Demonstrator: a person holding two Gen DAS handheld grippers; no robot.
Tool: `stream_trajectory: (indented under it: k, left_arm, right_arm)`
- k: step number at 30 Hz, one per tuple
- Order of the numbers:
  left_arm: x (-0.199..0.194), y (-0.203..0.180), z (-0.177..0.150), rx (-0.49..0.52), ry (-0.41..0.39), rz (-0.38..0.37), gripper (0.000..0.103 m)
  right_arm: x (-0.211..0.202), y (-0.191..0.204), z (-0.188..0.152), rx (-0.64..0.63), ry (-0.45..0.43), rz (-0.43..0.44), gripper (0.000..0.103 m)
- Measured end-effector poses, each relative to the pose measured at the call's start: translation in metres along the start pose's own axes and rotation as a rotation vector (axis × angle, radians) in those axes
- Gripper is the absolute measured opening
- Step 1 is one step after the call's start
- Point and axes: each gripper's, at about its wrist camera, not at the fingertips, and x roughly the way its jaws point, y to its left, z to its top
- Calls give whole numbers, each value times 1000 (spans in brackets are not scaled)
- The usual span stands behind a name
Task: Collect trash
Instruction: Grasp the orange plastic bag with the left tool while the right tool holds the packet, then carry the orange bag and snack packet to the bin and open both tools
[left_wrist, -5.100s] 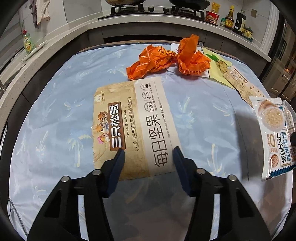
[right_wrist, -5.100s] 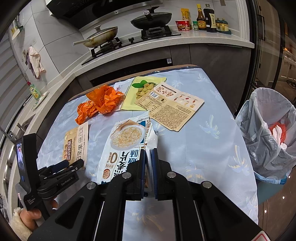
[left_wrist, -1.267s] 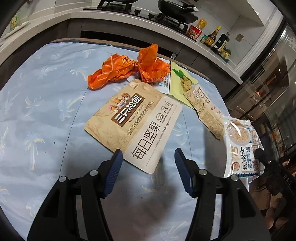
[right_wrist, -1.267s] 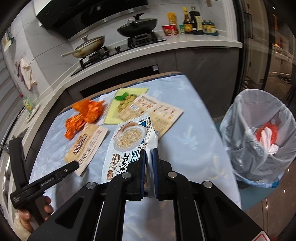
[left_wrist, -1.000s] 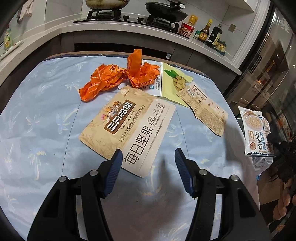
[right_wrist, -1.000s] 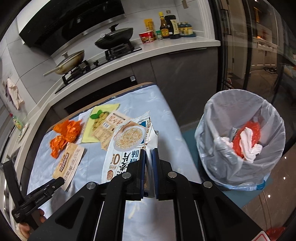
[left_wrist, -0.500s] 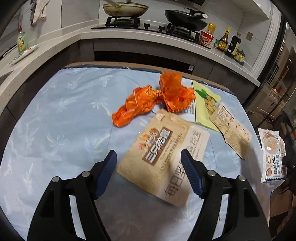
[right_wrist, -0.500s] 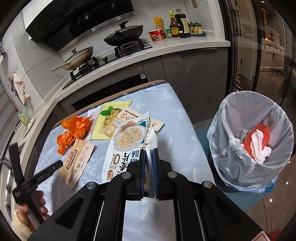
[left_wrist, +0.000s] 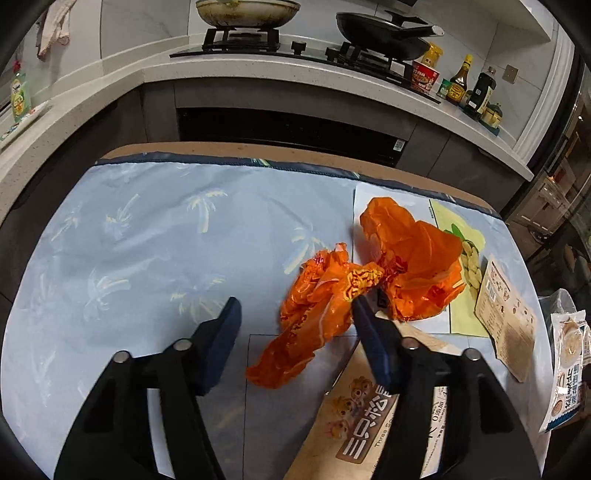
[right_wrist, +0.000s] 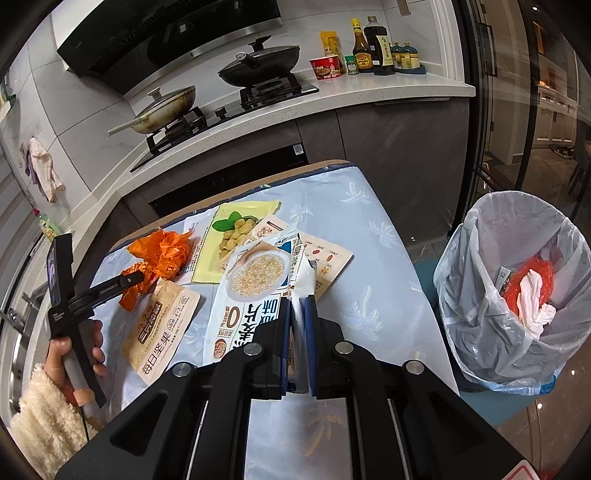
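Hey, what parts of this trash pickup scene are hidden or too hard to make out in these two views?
- Squirrel snack bag, left wrist view: covered by the left gripper and cut off at the bottom edge.
- Trash bin, right wrist view: contents beneath the white tissue hidden.
- Oat packet: lower end hidden by the right gripper.

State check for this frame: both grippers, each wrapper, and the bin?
Left gripper: open, straddling the orange wrapper.
Right gripper: shut on the oatmeal bag, lifted.
Nut pouch: flat on table.
Yellow packet: flat.
Trash bin: lined, partly filled.
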Motion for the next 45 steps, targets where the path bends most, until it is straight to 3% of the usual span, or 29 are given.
stream_trajectory:
  k: [2,8,13,17,22,26,32,38,45]
  left_arm:
    - [1,-2,0,6,4,-21,35]
    - [-34,-10,-1,14,-64,-10,32]
    - [-91,-30,-11,15,-106,-63,32]
    - [-127,-73,-28,68,-105,-133,32]
    - [-148,-154,-45,170,-86,-272,32]
    - [-147,-228,-54,276,-65,-365,32]
    - [-114,-333,-69,381,14,-487,32]
    - [-81,-409,-85,481,46,-506,32]
    - [-43,-458,-94,541,104,-508,32]
  right_arm:
    - [1,0,0,0,3,-2,9]
    - [-3,-4,0,6,-5,-9,9]
    - [-22,-19,-1,30,-32,-26,9]
    - [-46,-42,0,62,-74,-58,9]
    - [-82,-87,3,128,-140,-129,9]
    - [-109,-133,6,185,-184,-208,9]
    - [-126,-197,13,259,-216,-312,9]
    - [-115,-236,14,289,-203,-376,9]
    - [-90,-264,17,315,-168,-415,9]
